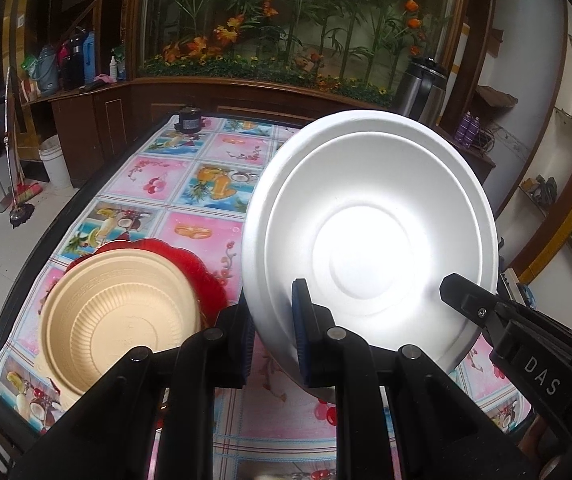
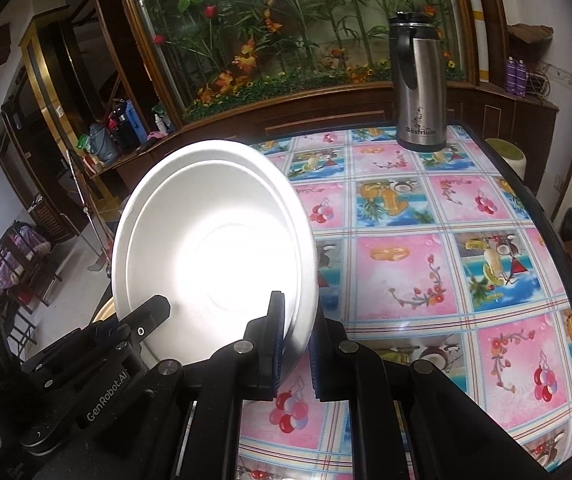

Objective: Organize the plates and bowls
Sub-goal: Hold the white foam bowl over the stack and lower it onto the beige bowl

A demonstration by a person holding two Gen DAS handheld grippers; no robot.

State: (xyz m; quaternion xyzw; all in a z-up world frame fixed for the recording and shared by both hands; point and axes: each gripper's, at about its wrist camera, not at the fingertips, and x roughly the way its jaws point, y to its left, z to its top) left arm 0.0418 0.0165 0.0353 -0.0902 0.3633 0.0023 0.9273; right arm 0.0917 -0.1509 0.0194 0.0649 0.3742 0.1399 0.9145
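— Aloft now: the white foam bowl [image 1: 370, 240], tilted, off the worktop [image 2: 406, 264]. Who has it?

— Both. The left gripper [image 1: 273, 344] pinches its near rim; the right gripper [image 2: 296, 354] has its fingers clamped on the opposite edge.

— The step?

— Carrying, it seems; next likely means nesting it in the tan bowl [image 1: 117, 320] on the red plate [image 1: 201, 276], releasing together.

— Room?

— Open cloth ahead; a steel flask [image 2: 418, 84] stands far off, the worktop's dark edge lies close beside the stack.

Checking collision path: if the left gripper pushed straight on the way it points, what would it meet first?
The left gripper is already clamped on the white foam bowl's rim. Beyond that, probably the fruit-print tablecloth; depth unclear.
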